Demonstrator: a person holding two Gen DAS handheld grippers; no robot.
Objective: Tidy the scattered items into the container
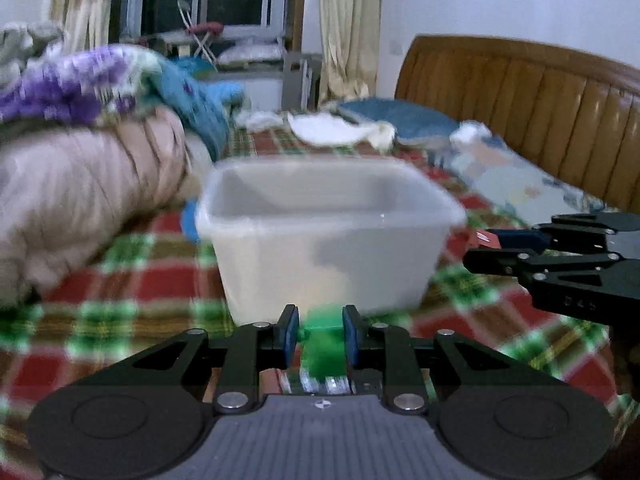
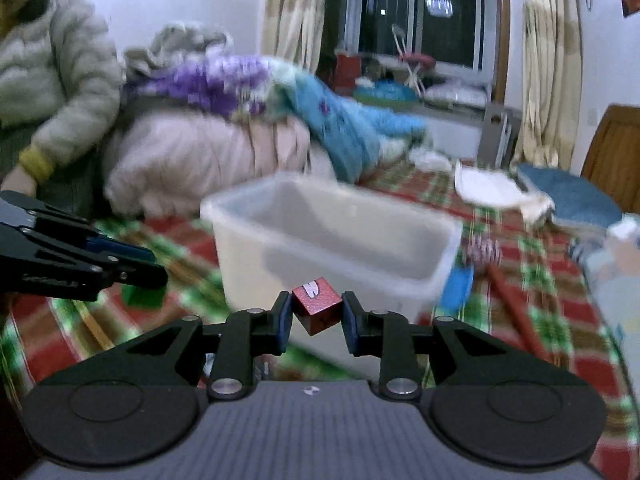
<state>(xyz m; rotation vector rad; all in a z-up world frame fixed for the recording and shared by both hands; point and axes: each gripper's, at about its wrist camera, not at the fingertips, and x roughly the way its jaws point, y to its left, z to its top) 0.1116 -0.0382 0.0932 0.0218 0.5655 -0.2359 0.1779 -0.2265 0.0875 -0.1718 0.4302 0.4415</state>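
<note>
A translucent white plastic container (image 1: 328,236) stands on the plaid bed cover; it also shows in the right wrist view (image 2: 332,248). My left gripper (image 1: 320,336) is shut on a green block (image 1: 322,334) just in front of the container's near wall. My right gripper (image 2: 316,316) is shut on a red cube (image 2: 318,305) with a white mark, held near the container's front. The right gripper shows at the right of the left wrist view (image 1: 480,248) with the red cube (image 1: 486,238). The left gripper shows at the left of the right wrist view (image 2: 156,268) with the green block (image 2: 144,296).
Piled quilts (image 1: 80,184) lie left of the container. A blue item (image 2: 456,288), a red stick (image 2: 516,316) and a striped item (image 2: 484,250) lie right of it. A wooden headboard (image 1: 520,100) is at the back right. A seated person (image 2: 48,100) is at left.
</note>
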